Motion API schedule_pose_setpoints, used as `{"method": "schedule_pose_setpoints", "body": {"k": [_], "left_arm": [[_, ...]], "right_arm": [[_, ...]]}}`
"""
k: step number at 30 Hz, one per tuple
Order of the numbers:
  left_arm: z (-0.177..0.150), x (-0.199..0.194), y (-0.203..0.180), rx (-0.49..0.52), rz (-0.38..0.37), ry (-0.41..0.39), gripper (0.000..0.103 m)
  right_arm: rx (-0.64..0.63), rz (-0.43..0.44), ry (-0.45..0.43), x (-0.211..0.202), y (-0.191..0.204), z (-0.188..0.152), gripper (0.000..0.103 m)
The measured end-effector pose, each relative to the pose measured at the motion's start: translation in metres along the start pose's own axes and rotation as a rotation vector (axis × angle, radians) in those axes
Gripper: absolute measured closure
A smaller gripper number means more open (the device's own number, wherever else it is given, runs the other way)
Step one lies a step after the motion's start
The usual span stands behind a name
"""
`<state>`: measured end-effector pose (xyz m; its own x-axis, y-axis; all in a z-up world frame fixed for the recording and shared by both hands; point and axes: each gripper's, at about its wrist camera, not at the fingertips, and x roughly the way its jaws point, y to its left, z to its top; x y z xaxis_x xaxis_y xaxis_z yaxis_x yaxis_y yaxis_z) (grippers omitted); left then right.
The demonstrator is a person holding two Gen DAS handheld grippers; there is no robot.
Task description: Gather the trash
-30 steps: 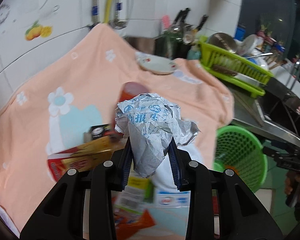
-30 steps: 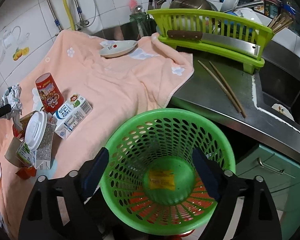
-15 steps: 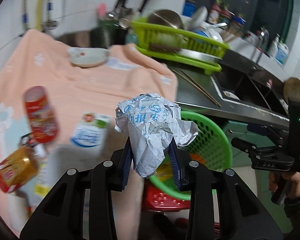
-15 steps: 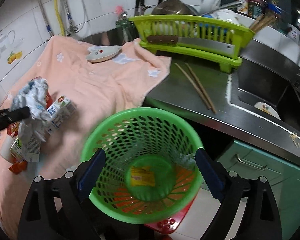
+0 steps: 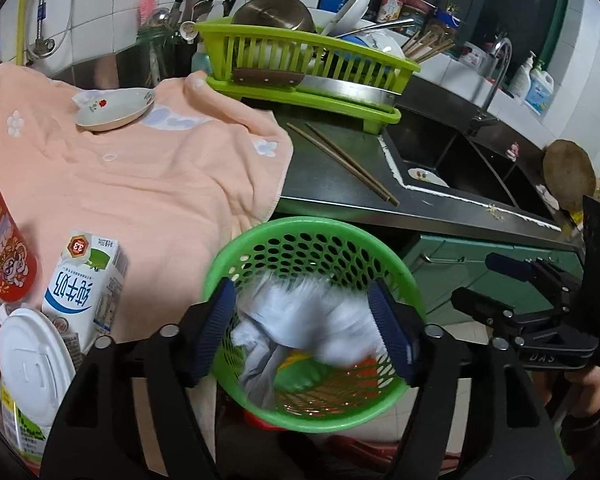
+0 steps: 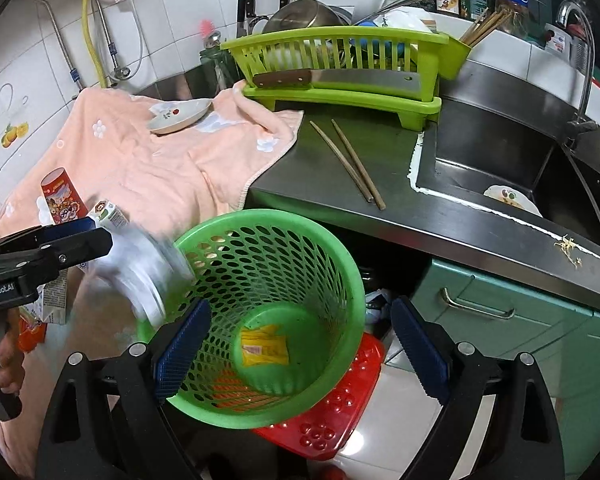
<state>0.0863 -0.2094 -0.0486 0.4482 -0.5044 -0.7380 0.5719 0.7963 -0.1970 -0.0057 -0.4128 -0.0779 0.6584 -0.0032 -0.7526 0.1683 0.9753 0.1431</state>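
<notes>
The paper wad (image 5: 300, 320), blurred and with no clear long axis, sits at the rim of the green basket (image 5: 312, 228) in the lower centre, between the spread fingers of the left gripper (image 5: 306, 332). A yellow wrapper (image 6: 264, 346) already lies inside, while a milk carton (image 5: 82, 280), red cup (image 5: 4, 256) and white lid (image 5: 32, 364) wait at left. The right gripper (image 6: 300, 352) hangs spread and empty above the basket.

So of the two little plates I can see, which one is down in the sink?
The plate with food smears lies in the sink basin. The other, a strawberry-patterned plate, sits on the peach towel on the counter.
</notes>
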Motion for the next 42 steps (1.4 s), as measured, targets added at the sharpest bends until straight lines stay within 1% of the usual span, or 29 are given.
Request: {"method": "schedule_pose_setpoints", "body": {"k": [2, 3, 6, 10, 15, 19, 24, 29, 32, 36, 42], "left_arm": [[0.0, -0.003, 0.002, -0.006, 0.001, -0.005, 0.026], [-0.001, -0.007, 0.005, -0.012, 0.012, -0.011, 0.023], [-0.003, -0.018, 0.015, -0.03, 0.058, -0.026, 0.018], [-0.01, -0.038, 0.037, -0.064, 0.134, -0.042, 0.017], [-0.024, -0.069, 0.072, -0.113, 0.247, -0.068, 0.017], [-0.042, -0.094, 0.101, -0.165, 0.314, -0.083, 0.017], [-0.07, -0.126, 0.14, -0.259, 0.407, -0.1, 0.017], [-0.103, -0.15, 0.165, -0.341, 0.463, -0.101, 0.017], [-0.121, -0.158, 0.174, -0.384, 0.489, -0.097, 0.017], [-0.146, -0.17, 0.187, -0.461, 0.513, -0.097, 0.017], [-0.164, -0.184, 0.203, -0.533, 0.545, -0.11, 0.017]], "right_arm": [[-0.005, 0.01, -0.001, 0.0, 0.003, 0.0, 0.014], [-0.008, 0.014, -0.001, 0.0, 0.005, 0.0, 0.014], [-0.029, 0.031, 0.002, 0.003, 0.015, 0.002, 0.013], [-0.063, 0.064, 0.008, 0.007, 0.034, 0.005, 0.013], [-0.139, 0.121, 0.02, 0.015, 0.07, 0.01, 0.012], [-0.203, 0.179, 0.033, 0.022, 0.104, 0.013, 0.012], [-0.287, 0.245, 0.04, 0.028, 0.145, 0.017, 0.012], [-0.373, 0.316, 0.04, 0.032, 0.188, 0.021, 0.012], [-0.434, 0.356, 0.043, 0.036, 0.216, 0.022, 0.012], [-0.504, 0.391, 0.046, 0.04, 0.248, 0.022, 0.012], [-0.602, 0.417, 0.055, 0.05, 0.289, 0.019, 0.012]]}}
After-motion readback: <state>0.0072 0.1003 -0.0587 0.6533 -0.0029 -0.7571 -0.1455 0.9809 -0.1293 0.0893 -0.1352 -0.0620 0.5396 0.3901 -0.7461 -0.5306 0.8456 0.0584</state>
